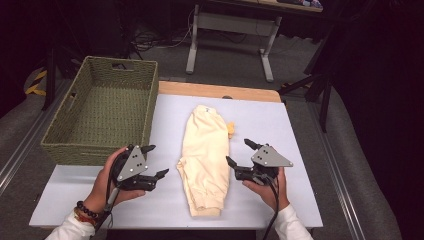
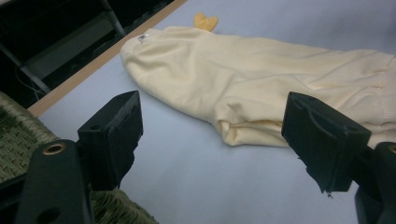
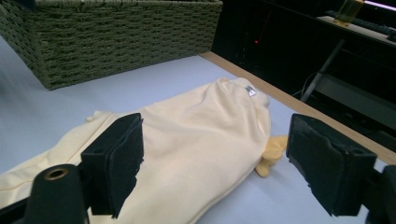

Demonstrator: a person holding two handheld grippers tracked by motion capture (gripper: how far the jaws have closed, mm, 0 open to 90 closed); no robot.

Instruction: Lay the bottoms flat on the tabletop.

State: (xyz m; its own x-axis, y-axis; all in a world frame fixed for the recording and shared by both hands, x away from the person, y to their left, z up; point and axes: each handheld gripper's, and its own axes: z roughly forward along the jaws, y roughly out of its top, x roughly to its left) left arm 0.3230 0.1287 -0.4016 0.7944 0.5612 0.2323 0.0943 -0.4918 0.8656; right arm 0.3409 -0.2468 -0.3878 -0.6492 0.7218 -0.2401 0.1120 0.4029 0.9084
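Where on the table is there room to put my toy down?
The far right corner of the table, beyond the right claw and right of the cream sweater, is bare. So is the near strip in front of the green basket, by the left claw. The middle is crowded: the sweater lies there with both open claws close beside it.

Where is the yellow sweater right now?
The yellow sweater lies folded mid-table in the high view, between the left gripper and right gripper, right of the basket.
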